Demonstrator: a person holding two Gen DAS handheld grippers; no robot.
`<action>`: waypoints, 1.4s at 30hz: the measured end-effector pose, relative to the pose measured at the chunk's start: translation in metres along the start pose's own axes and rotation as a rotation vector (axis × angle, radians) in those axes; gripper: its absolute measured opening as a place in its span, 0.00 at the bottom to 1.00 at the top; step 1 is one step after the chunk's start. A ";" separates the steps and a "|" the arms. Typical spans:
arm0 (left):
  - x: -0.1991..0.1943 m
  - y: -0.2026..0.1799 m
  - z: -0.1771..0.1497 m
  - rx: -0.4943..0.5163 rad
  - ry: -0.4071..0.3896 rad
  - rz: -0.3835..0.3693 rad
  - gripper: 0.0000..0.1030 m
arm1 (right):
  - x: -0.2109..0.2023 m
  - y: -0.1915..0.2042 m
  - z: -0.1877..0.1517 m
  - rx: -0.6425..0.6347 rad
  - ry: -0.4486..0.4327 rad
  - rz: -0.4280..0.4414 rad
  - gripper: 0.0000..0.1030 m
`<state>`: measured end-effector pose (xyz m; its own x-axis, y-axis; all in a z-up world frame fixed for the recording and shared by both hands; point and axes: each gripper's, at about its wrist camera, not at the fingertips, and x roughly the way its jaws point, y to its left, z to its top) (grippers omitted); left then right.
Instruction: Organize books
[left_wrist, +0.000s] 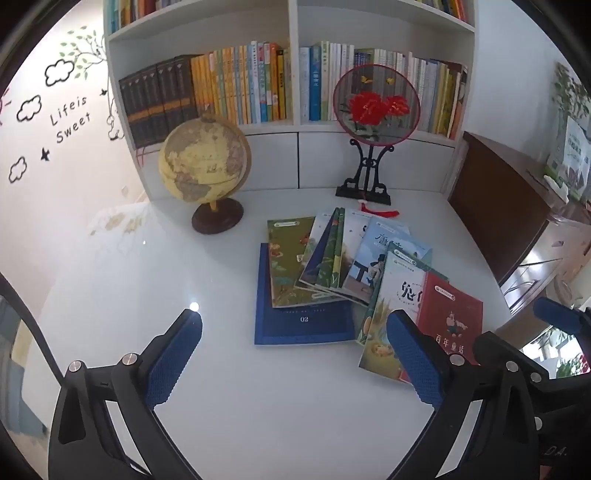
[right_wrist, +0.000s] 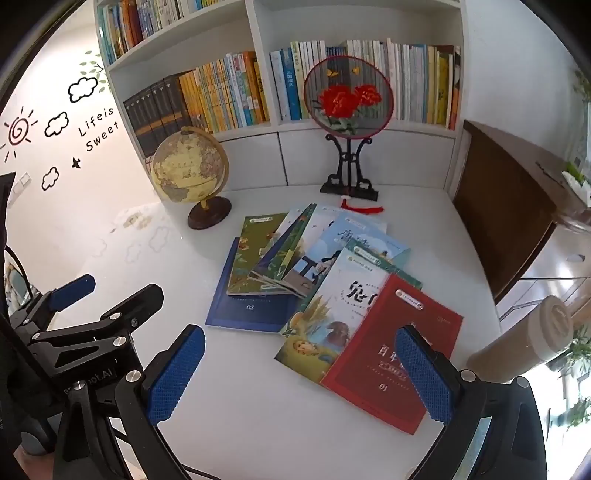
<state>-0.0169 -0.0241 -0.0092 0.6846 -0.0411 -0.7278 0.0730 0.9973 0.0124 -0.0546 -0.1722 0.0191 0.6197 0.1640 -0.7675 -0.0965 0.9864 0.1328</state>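
Observation:
Several thin picture books lie fanned out on the white table (left_wrist: 240, 413). A blue book (left_wrist: 303, 326) (right_wrist: 251, 310) is at the bottom left, with a green book (left_wrist: 286, 266) partly on it. A red book (left_wrist: 456, 321) (right_wrist: 388, 339) lies nearest on the right, overlapping a pale book with a rabbit cover (left_wrist: 397, 291) (right_wrist: 332, 314). My left gripper (left_wrist: 295, 321) hovers open above the near edge of the pile, holding nothing. My right gripper (right_wrist: 300, 334) is open too, its right finger over the red book.
At the back stands a white bookshelf (left_wrist: 293, 74) packed with upright books. In front of it are a globe (left_wrist: 205, 166) at the left and a round embroidered fan on a black stand (left_wrist: 376, 103). A brown cabinet (left_wrist: 498, 206) borders the right side. A beige tumbler (right_wrist: 528, 336) lies near the right edge.

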 end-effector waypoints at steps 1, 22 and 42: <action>0.000 -0.006 0.004 0.004 0.006 0.002 0.97 | 0.000 -0.001 0.001 0.002 0.000 -0.003 1.00; 0.022 0.031 0.021 0.045 0.042 -0.105 0.97 | 0.003 0.037 0.000 0.124 -0.015 -0.100 1.00; 0.051 0.054 0.029 0.155 0.088 -0.088 0.98 | -0.002 0.080 -0.011 0.220 -0.023 -0.227 1.00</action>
<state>0.0433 0.0258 -0.0255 0.6049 -0.1157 -0.7878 0.2451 0.9684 0.0461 -0.0721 -0.0940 0.0247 0.6235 -0.0631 -0.7793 0.2155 0.9720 0.0937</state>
